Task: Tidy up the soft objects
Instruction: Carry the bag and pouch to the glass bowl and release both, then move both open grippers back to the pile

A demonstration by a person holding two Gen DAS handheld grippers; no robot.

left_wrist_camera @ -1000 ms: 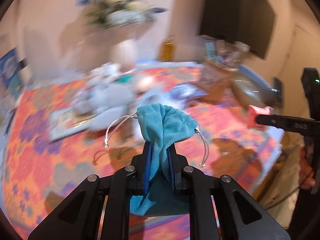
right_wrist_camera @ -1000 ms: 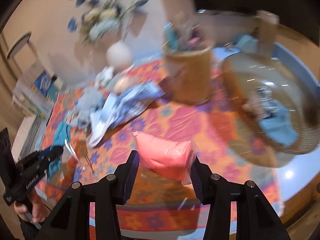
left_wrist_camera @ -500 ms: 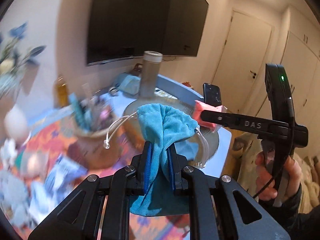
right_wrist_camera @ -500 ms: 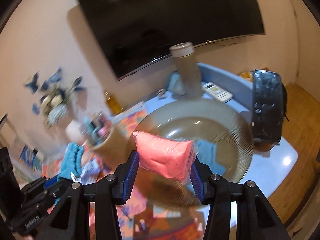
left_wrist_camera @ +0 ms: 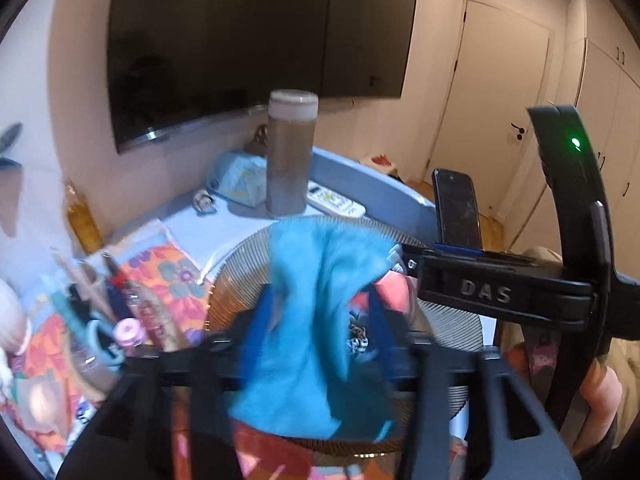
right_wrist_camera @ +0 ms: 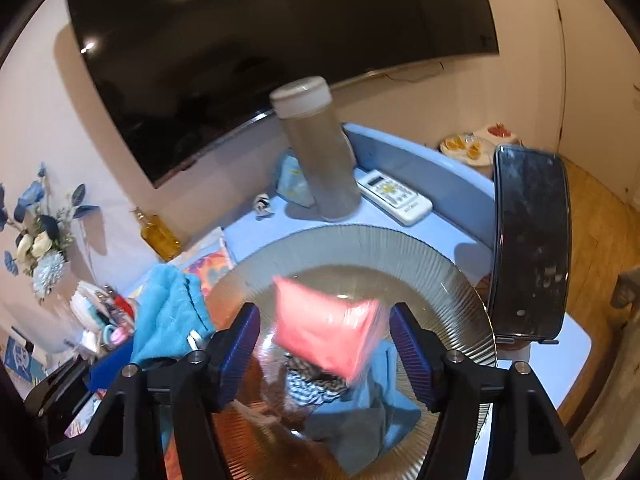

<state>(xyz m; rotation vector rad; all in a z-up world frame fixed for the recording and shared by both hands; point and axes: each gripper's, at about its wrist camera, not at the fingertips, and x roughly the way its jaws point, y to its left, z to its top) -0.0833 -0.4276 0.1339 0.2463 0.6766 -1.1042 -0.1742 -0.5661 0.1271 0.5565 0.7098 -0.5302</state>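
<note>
The right wrist view shows the inside of the ribbed, smoky glass bowl (right_wrist_camera: 460, 280), holding a light blue cloth (right_wrist_camera: 384, 396) and a black-and-white patterned piece (right_wrist_camera: 316, 376); the left wrist view hides most of this behind the teal drawstring pouch (left_wrist_camera: 312, 320). The left gripper (left_wrist_camera: 316, 320) has just been opening: its blue pads stand apart, with the blurred pouch loose between them over the bowl. The right gripper (right_wrist_camera: 324, 344) has also just been opening, and the one pink plastic-wrapped soft packet (right_wrist_camera: 328, 328) hangs clear of both pads above the bowl's middle. Only the left view shows the person's hand (left_wrist_camera: 596, 396) on the right gripper's handle. Behind the bowl stand one tall brown cylinder with a white lid (right_wrist_camera: 316, 152) and one white remote control (right_wrist_camera: 396, 196). A cup of pens (left_wrist_camera: 104, 320) stands to the left
</note>
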